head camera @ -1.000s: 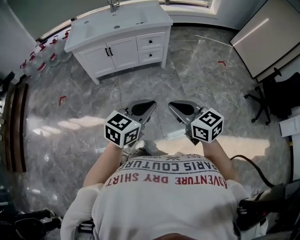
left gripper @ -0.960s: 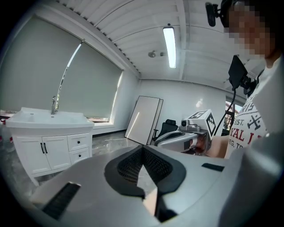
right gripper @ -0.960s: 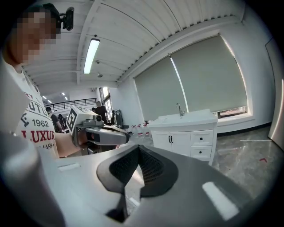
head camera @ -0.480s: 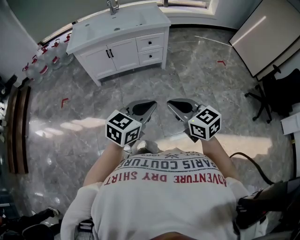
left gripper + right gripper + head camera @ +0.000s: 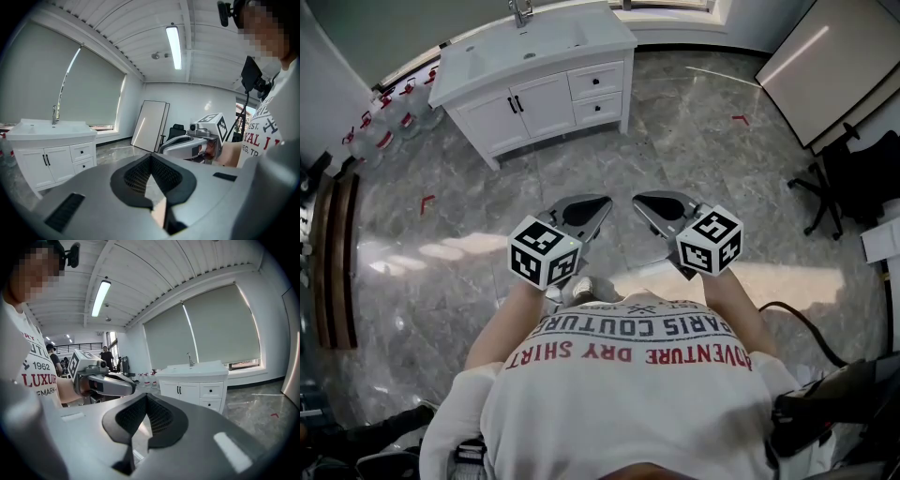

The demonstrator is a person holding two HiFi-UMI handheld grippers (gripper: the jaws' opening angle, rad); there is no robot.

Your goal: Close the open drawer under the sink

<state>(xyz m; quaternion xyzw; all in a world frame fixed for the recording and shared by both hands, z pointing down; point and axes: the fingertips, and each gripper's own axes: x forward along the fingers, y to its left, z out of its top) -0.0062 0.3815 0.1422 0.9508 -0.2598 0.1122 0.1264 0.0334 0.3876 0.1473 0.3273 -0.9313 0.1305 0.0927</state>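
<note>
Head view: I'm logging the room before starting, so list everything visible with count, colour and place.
sink cabinet: one, white, top centre
drawers: two, white with black knobs, cabinet's right side
bottles: a row, clear with red labels, left of cabinet
board: one, white, top right
office chair: one, black, right edge
tape marks: two, red, on grey floor
cable: one, black, lower right
shirt: one, white, bottom
left tool, right tool: one each, grey, shut and empty, side by side at centre

White shirt (red, grey lettering); grey left tool and right tool
</note>
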